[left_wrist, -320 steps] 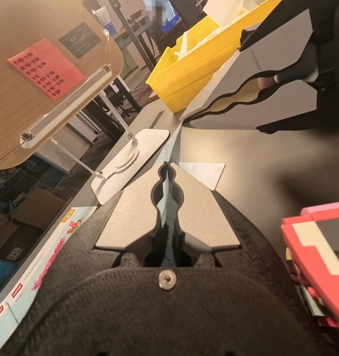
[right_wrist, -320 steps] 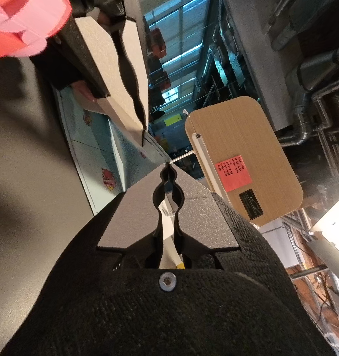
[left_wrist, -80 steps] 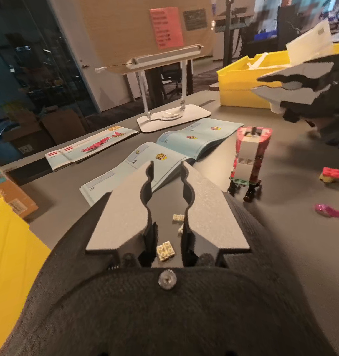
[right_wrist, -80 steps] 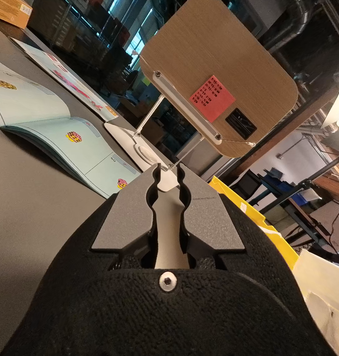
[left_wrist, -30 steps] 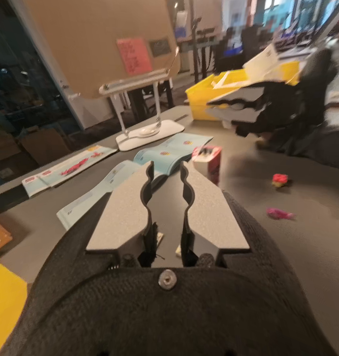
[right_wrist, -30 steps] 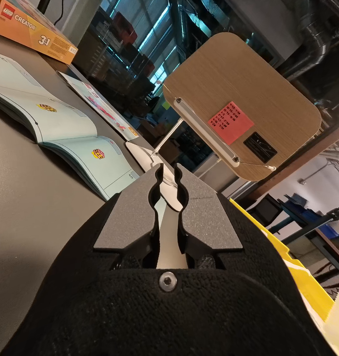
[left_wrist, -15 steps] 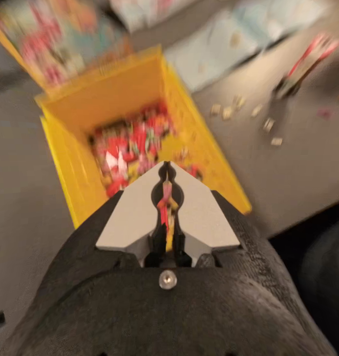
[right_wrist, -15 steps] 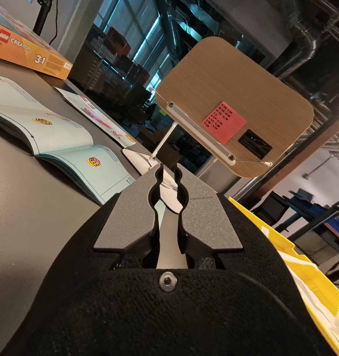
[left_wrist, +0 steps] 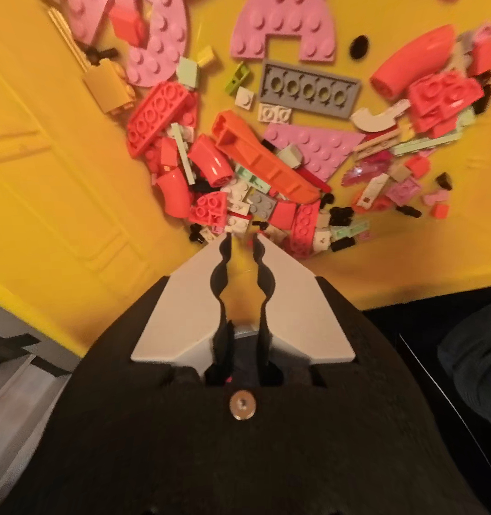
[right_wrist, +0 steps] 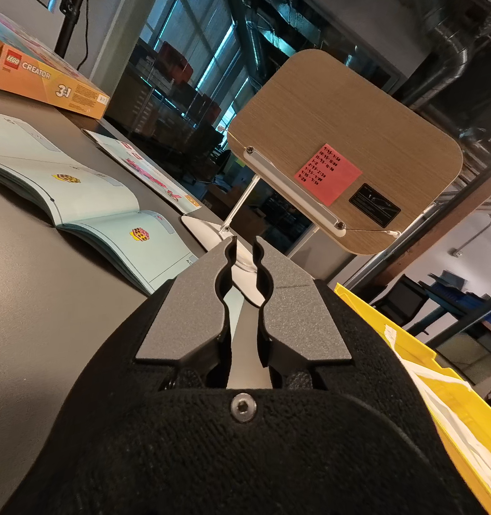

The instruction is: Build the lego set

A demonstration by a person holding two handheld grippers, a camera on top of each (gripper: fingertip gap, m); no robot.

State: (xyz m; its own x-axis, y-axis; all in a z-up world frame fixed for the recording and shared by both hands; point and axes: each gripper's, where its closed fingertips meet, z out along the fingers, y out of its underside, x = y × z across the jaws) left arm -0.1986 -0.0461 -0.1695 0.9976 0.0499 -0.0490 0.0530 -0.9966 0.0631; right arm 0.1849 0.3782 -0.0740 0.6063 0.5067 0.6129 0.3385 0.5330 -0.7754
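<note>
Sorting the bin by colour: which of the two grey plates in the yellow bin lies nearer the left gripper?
The small grey plate, wedged in the pile just beyond the left gripper. The long grey plate lies farther off, alone on the yellow bin floor.

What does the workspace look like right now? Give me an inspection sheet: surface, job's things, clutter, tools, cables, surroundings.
Surface: dark grey table, mostly bare near the right tool.
Job's things: yellow bin holding loose toy bricks; long orange piece, grey holed plate, pink plates.
Clutter: open booklet, second booklet, orange box, another yellow bin with white papers.
Tools: left tool open, empty, just above the brick pile; right tool slightly open, empty, pointing at the stand's white base.
Cables: nothing seen.
Surroundings: wooden board stand with a pink note; ceiling ducts.
</note>
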